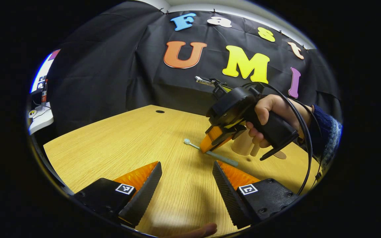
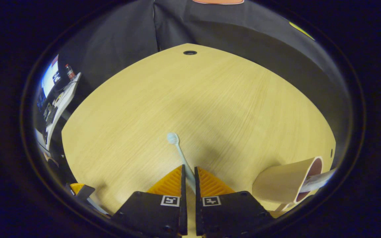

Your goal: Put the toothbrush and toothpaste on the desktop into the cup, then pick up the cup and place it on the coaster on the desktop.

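**Toothbrush gripped, tube already in the cup**

Low centre in the right gripper view, the right gripper (image 2: 188,178) has its fingers pressed together on the handle of the toothbrush (image 2: 176,145), whose head points up-frame over the desk (image 2: 210,99). At lower right the cup (image 2: 283,185) holds what looks like the toothpaste (image 2: 319,180), poking from its mouth. In the left gripper view, the left gripper (image 1: 187,178) waits at the bottom, fingers apart and empty. Behind the cup at right, a flat disc, probably the coaster (image 1: 280,154), peeks out. Left: brush into cup, cup onto coaster.
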Motion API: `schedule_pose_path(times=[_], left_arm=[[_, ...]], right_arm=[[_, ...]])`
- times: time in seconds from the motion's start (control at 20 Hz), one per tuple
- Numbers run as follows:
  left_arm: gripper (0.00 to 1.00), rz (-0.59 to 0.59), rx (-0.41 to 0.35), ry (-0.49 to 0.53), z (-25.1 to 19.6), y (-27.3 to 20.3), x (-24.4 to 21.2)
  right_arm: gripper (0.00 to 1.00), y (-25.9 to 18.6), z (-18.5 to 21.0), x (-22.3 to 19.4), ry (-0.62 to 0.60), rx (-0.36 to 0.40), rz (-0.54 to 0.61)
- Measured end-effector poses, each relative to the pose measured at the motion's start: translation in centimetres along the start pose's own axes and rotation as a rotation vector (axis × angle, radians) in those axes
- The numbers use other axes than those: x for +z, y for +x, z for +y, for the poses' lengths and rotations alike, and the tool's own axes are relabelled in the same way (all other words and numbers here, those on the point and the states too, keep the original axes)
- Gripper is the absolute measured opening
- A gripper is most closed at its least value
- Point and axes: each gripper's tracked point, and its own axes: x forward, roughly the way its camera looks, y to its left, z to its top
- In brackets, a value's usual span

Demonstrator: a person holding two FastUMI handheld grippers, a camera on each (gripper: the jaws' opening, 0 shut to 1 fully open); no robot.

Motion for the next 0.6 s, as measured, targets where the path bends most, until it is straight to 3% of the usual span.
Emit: schedule_pose_path(times=[0.05, 0.1, 0.4, 0.6], left_arm=[[0.98, 0.002, 0.000, 0.002, 0.0, -0.1, 0.1], [0.99, 0.000, -0.001, 0.005, 0.0, -0.2, 0.1], [0.99, -0.006, -0.003, 0.016, -0.2, -0.2, 0.2], [0.99, -0.011, -0.001, 0.046, -0.3, -0.3, 0.2]], right_arm=[[0.10, 0.0, -0.3, -0.2, 0.004, -0.013, 0.006], [0.02, 0.0, -0.2, -0.5, -0.003, -0.016, 0.010], [0.00, -0.5, -0.4, -0.6, -0.019, -0.040, -0.008], [0.00, -1.5, -0.2, 0.1, 0.013, 0.002, -0.091]])
